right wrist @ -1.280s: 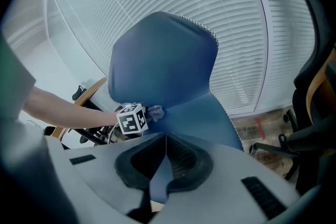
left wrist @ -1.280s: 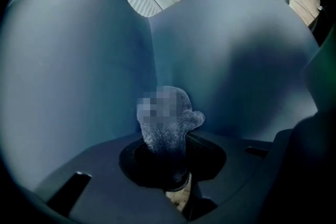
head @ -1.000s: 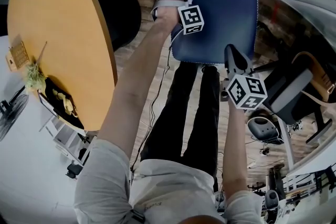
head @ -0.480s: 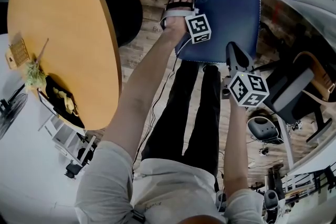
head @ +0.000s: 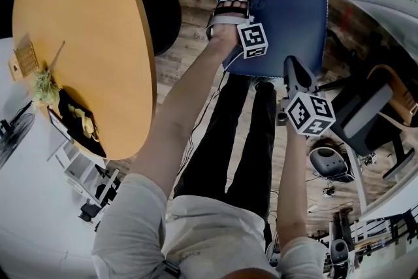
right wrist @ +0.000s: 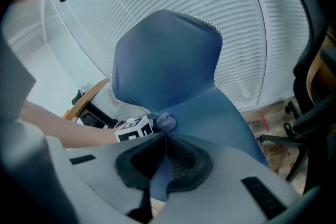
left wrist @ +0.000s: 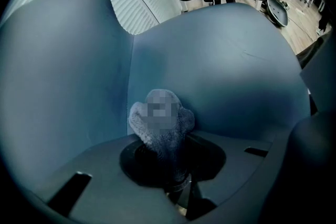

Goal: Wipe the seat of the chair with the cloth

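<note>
Beside the round table (head: 78, 42), I am holding the cloth (left wrist: 157, 136) against the chair's blue seat (head: 287, 16), my left gripper (left wrist: 170, 168) pinching it. My right gripper (right wrist: 165, 136) is hovering near the seat's front edge, jaws pressed together and empty.

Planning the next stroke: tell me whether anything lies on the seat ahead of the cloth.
Nothing visible does. The left gripper holds the cloth on the blue chair seat, whose surface around it is bare.
</note>
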Motion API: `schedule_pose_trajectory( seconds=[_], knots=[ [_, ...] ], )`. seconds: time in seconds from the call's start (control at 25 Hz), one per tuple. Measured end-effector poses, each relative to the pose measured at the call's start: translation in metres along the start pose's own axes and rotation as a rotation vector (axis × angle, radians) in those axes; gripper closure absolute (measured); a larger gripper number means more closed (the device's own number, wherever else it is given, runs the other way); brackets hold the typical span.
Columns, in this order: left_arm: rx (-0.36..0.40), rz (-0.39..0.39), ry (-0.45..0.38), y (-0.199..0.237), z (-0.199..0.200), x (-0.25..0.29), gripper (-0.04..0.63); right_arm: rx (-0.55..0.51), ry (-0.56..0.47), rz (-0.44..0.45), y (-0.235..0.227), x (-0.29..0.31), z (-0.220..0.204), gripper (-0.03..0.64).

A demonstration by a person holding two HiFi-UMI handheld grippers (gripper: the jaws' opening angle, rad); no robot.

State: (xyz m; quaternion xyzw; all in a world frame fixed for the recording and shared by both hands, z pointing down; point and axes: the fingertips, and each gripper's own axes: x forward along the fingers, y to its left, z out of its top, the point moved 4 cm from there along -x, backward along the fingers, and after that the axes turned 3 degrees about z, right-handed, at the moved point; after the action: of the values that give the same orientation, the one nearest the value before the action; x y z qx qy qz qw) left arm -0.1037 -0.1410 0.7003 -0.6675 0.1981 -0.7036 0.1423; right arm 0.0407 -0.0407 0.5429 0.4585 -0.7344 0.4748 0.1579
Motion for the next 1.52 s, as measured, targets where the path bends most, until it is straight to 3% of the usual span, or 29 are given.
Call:
schedule_pose_trajectory(
  seconds=[0.6, 1.16, 1.52],
  knots=[
    [0.022, -0.205, -0.045, -0.024, 0.001, -0.016, 0.512, 0.037, -0.046, -0.03, 0.008, -0.021, -0.018, 0.592],
    [0.02, -0.245, -0.046, -0.092, 0.014, -0.05, 0.512, -0.017, -0.002, 0.002, 0.013, -0.05, -0.061, 0.591],
    [-0.029, -0.252, -0.041, -0.14, 0.018, -0.077, 0.512, -0.027, 0.025, 0.03, 0.016, -0.073, -0.1, 0.591]
  ],
)
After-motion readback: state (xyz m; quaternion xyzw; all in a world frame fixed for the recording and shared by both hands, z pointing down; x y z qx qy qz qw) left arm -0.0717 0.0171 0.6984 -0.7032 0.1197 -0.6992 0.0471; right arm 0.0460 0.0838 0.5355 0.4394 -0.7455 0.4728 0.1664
